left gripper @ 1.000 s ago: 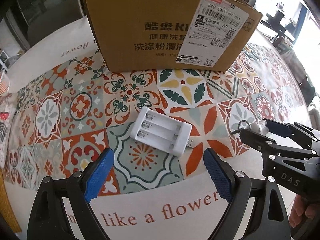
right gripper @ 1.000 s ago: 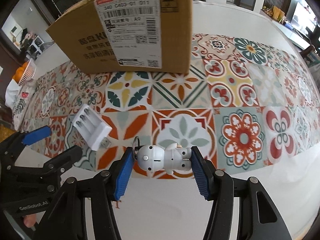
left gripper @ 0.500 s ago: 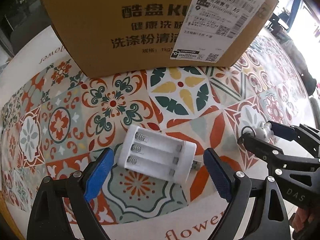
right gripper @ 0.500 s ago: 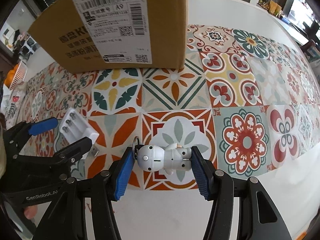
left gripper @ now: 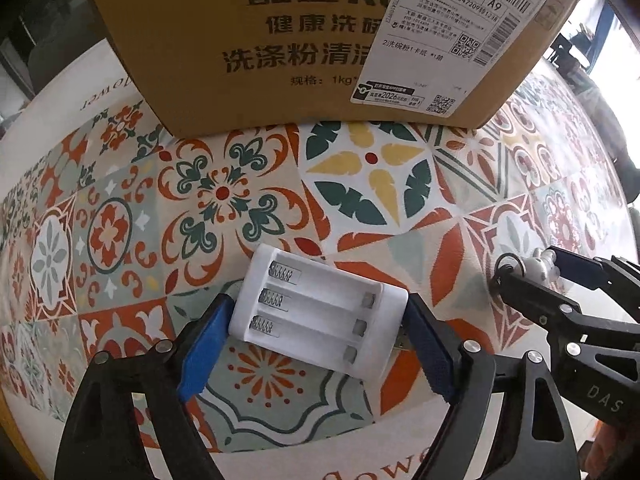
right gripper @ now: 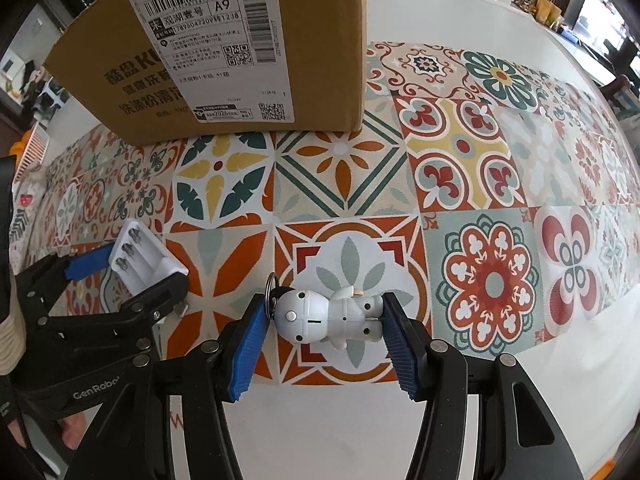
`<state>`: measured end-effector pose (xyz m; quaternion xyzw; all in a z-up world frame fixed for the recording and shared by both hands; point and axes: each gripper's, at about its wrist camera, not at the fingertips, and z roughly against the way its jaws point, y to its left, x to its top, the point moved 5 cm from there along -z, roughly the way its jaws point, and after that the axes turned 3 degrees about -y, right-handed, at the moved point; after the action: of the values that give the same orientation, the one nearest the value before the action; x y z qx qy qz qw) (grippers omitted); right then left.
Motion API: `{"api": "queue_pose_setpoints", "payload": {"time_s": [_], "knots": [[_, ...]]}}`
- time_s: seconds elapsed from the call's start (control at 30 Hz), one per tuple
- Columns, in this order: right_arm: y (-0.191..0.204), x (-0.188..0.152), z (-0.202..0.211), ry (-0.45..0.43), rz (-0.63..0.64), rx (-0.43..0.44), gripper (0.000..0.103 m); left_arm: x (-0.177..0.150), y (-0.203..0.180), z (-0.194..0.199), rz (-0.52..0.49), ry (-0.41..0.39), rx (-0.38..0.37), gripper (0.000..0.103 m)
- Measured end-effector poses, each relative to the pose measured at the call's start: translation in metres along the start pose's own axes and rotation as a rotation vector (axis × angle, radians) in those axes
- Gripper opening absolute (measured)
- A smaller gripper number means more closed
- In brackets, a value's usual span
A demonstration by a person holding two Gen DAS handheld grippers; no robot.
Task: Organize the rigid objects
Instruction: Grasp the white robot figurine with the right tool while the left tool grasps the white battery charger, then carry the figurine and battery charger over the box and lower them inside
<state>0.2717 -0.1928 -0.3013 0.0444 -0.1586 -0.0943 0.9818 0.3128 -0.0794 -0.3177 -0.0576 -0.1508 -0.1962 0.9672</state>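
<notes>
Charger (left gripper: 316,322), white, three empty slots with springs showing, lies flat on the patterned cloth (left gripper: 372,184) between the fingers of the left gripper (left gripper: 316,344); jaws closing on it; left blue pad (left gripper: 204,354) meets the spring end, right pad (left gripper: 428,344) sits at the opposite end where a small metal plug sticks out; whether both pads press yet, cannot tell; long side of the charger lies across the gap, slightly skewed.

Robot toy (right gripper: 330,316), small, white, round head with a keyring, lies on its side between the fingers of the right gripper (right gripper: 326,330); head toward the left pad (right gripper: 250,344), feet toward the right pad (right gripper: 400,344); both pads touch it, so the jaws are clamped on the toy; toy just above or on an orange-framed leaf tile, contact with the cloth unclear.

Box (right gripper: 224,52), cardboard, printed text and a white shipping label, stands on the cloth beyond both sets of fingertips; well apart from charger and toy.

Right gripper's tips with the toy's ring show at the right edge of the left wrist view, beside the left fingers, apart from the charger; left gripper and charger sit at the left of the right wrist view.
</notes>
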Motion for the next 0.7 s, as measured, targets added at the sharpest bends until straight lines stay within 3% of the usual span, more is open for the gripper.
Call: {"api": "queue_pose_setpoints", "payload": {"time_s": [0.47,0.7], "knots": [[0.004,0.010,0.055,-0.123,0.034,0.038,0.056,-0.010,0.006,0.091,0.074,-0.164,0.089,0.085],[0.012,0.017,0.091,-0.204,0.061,0.051,0.056,0.006,0.009,0.127,0.101,-0.232,0.112,0.085]]}}
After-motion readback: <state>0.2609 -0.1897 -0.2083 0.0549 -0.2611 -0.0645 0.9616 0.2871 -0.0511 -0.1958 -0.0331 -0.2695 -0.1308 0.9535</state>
